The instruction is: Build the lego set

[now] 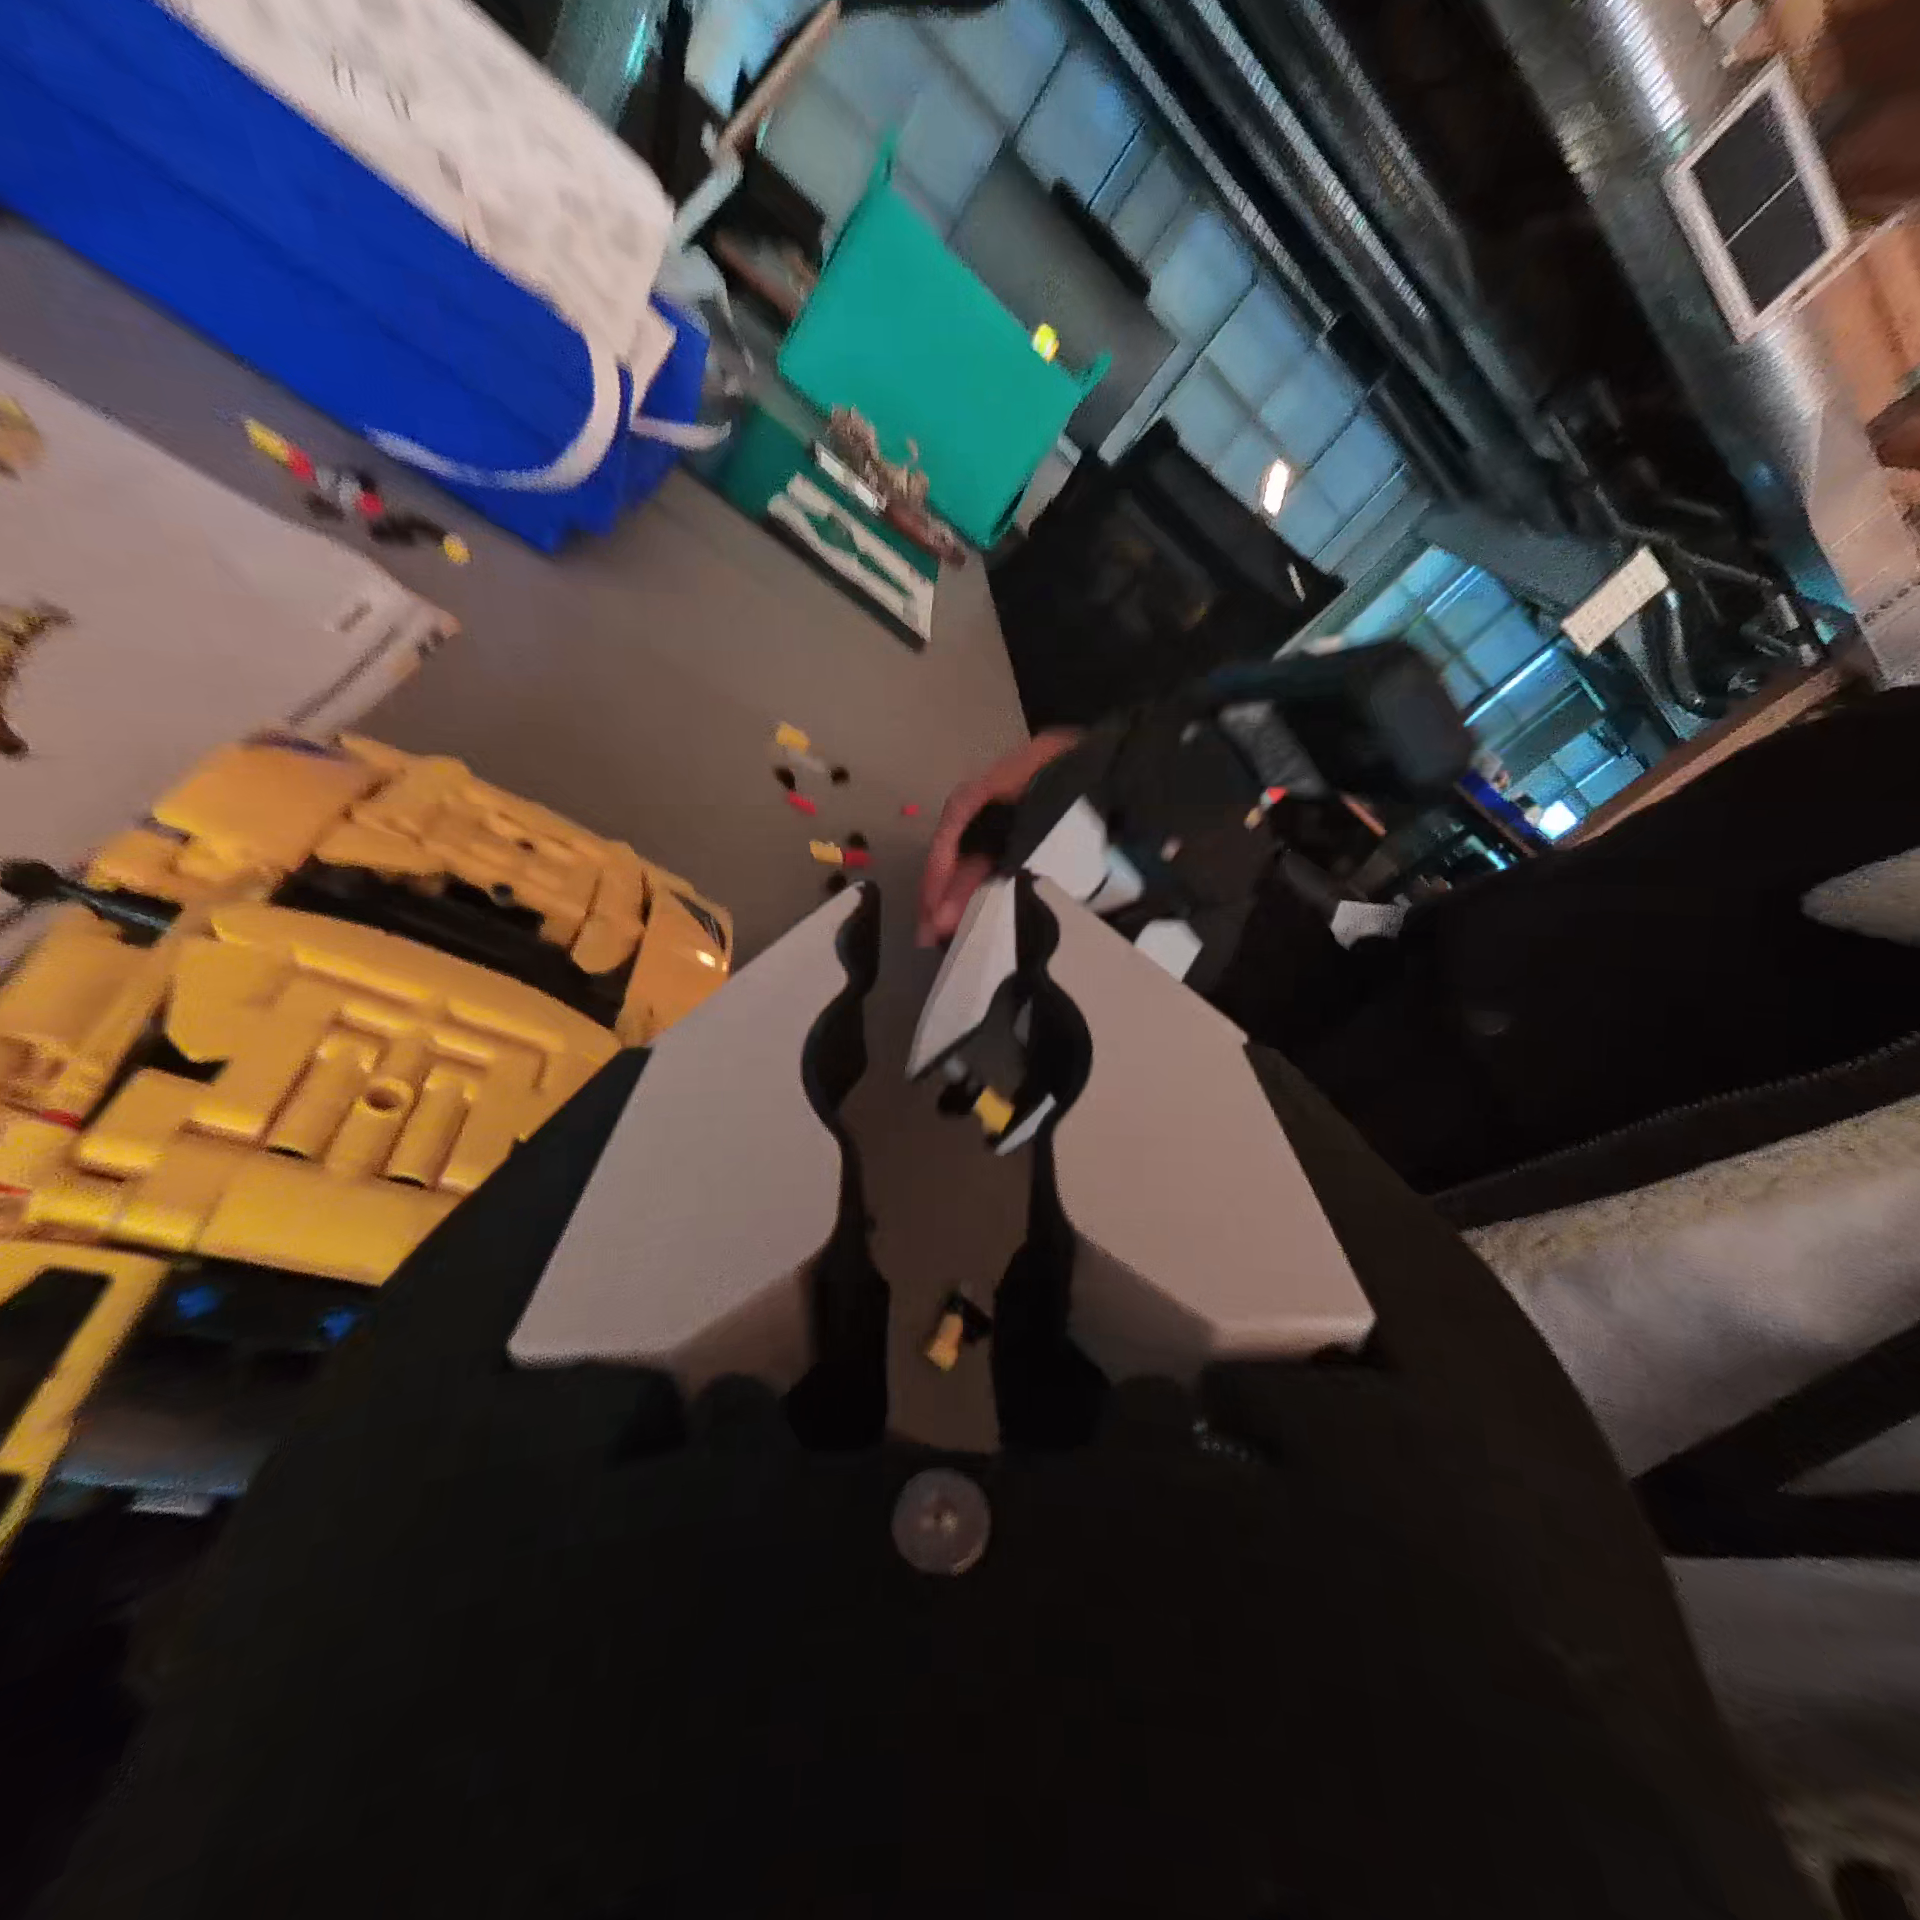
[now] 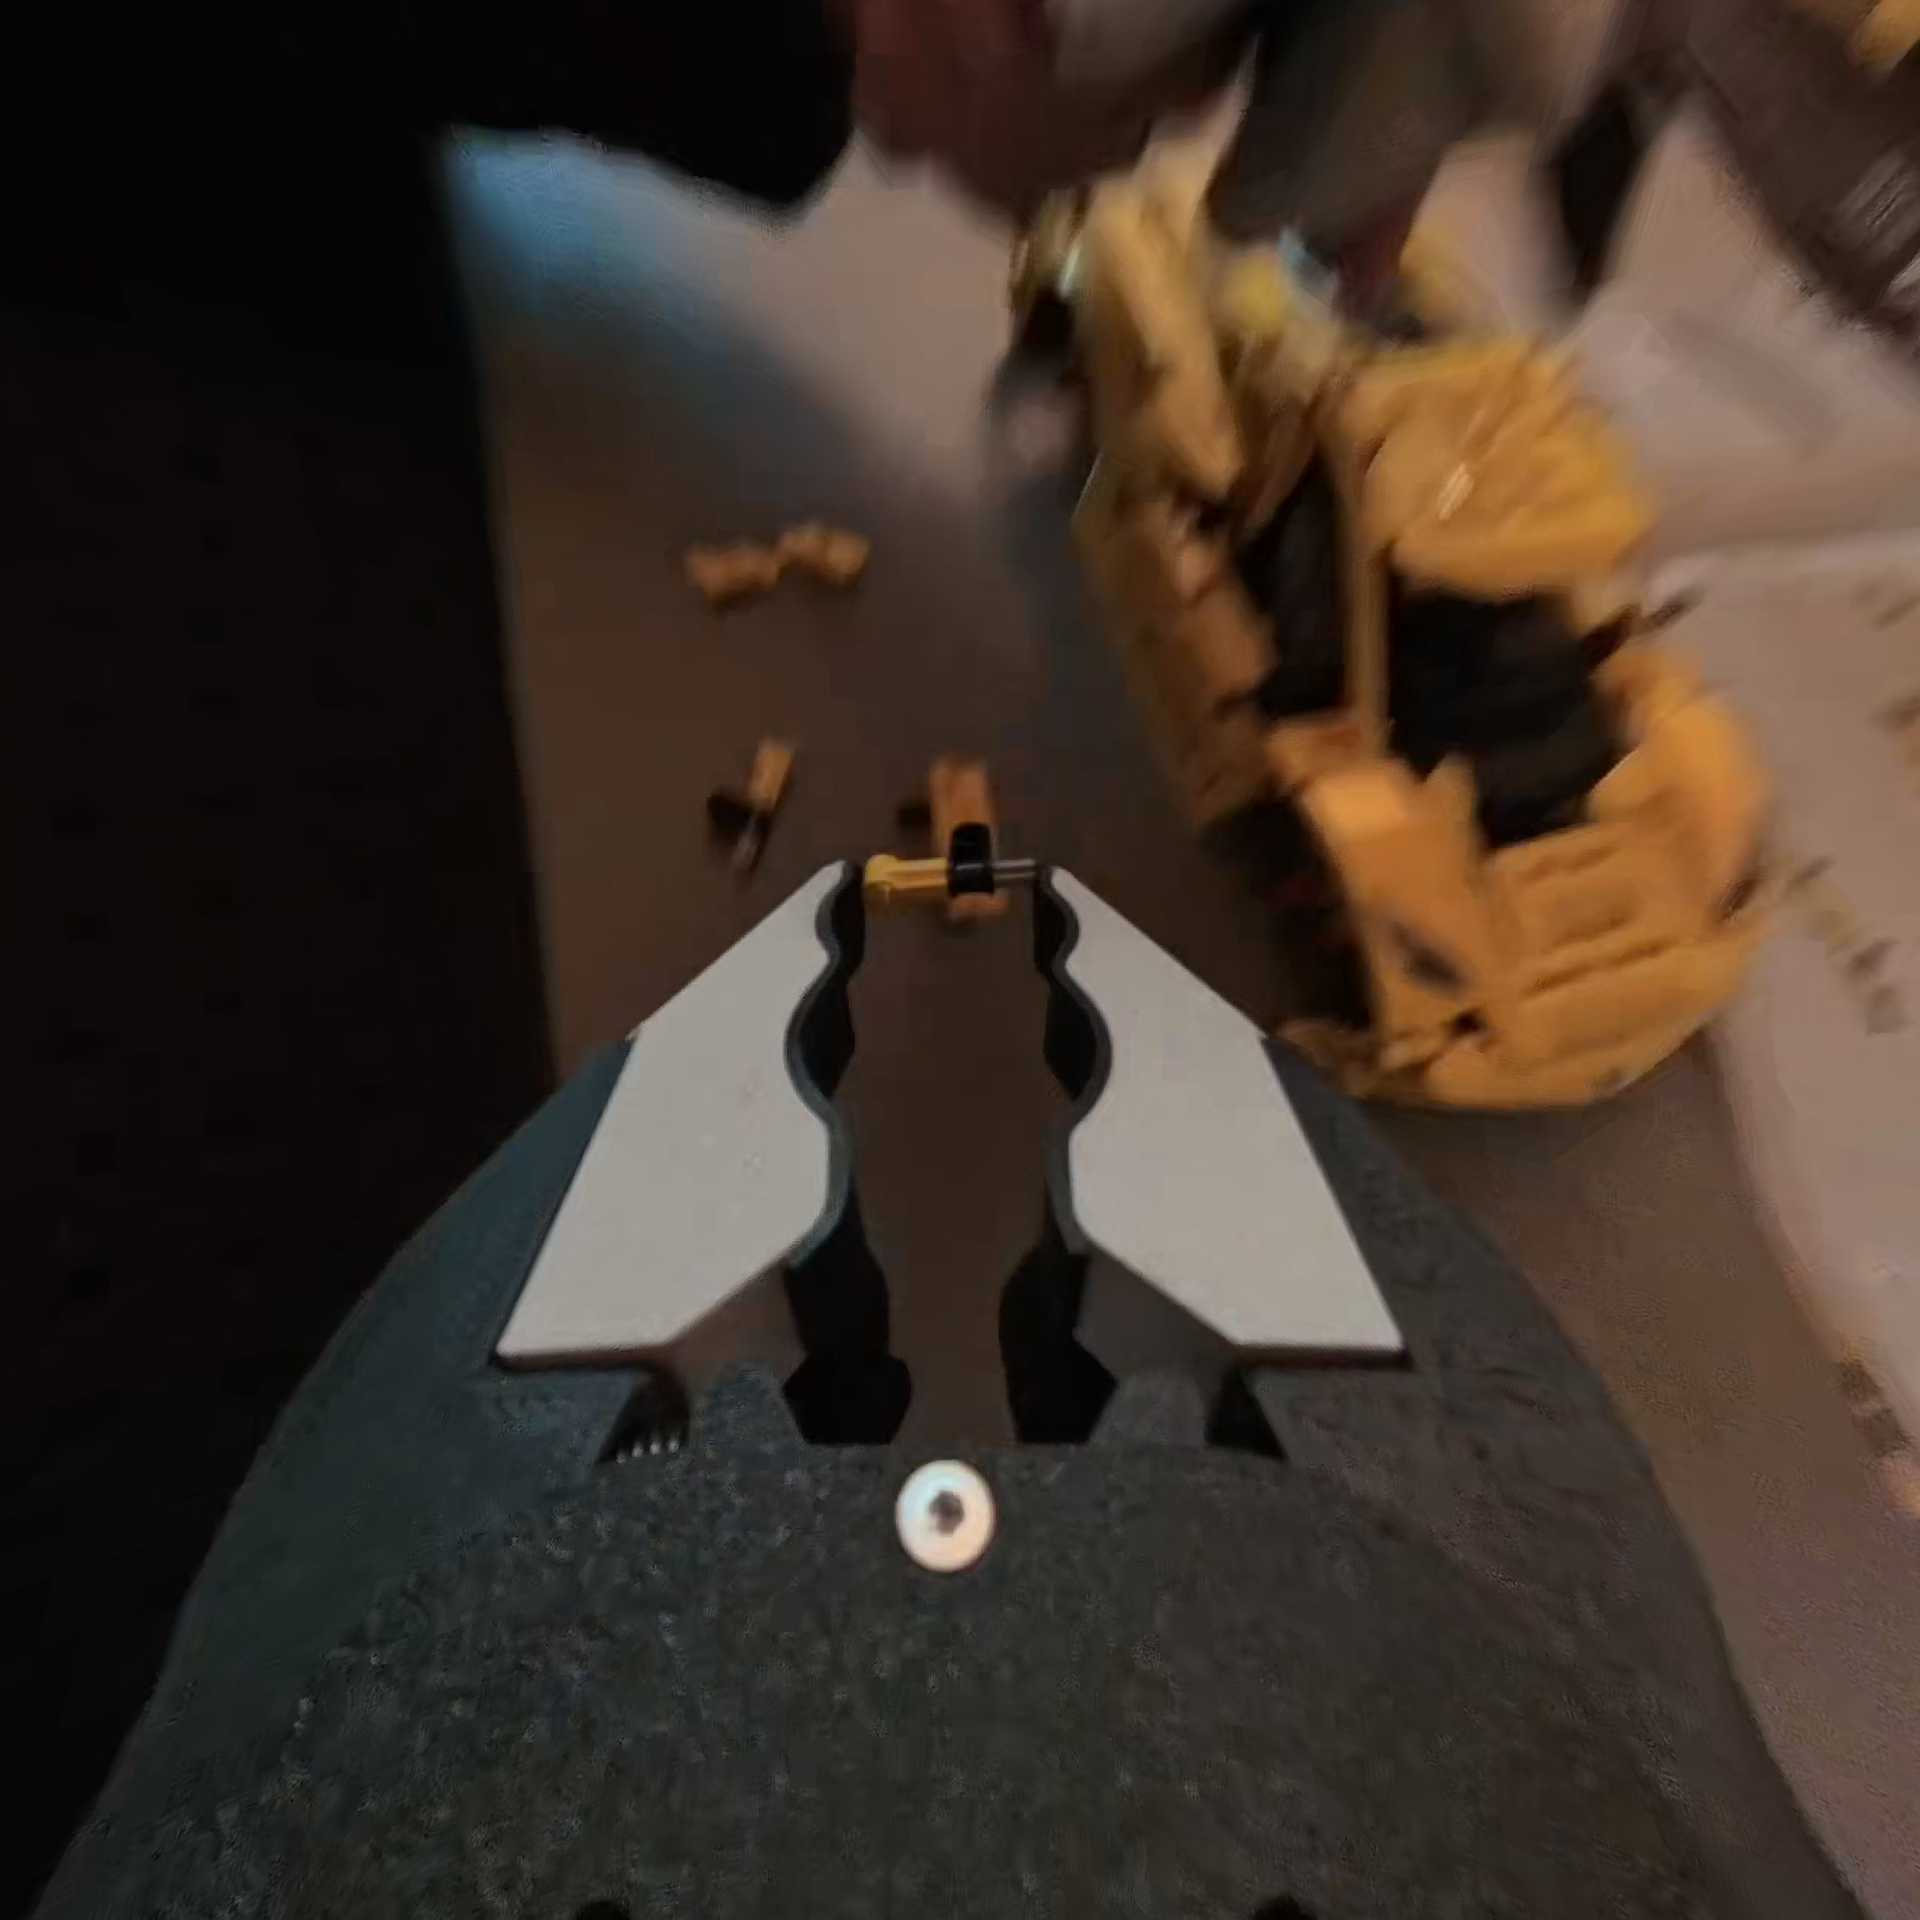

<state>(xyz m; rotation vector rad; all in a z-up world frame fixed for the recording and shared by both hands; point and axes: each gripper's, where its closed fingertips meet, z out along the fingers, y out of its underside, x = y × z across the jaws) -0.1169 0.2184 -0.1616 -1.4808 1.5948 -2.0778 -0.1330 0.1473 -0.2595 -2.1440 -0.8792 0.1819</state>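
Grey bench (image 1: 644, 665) underneath, dim workshop behind. Right gripper (image 2: 948, 878) clenched on a small yellow-and-black pin piece (image 2: 940, 876), gripped crosswise at the fingertips. Left gripper (image 1: 940, 899) parted, nothing between the tips, hovering above the bench. Just beyond the right tips, loose yellow bricks (image 2: 774, 561) scattered near the bench's dark edge; beside them, blurred, the yellow lego car (image 1: 312, 1018). More small bricks (image 1: 821, 800) toward the far bench edge, near a hand (image 1: 966, 831). Blue bin (image 1: 312, 270) at the far corner.
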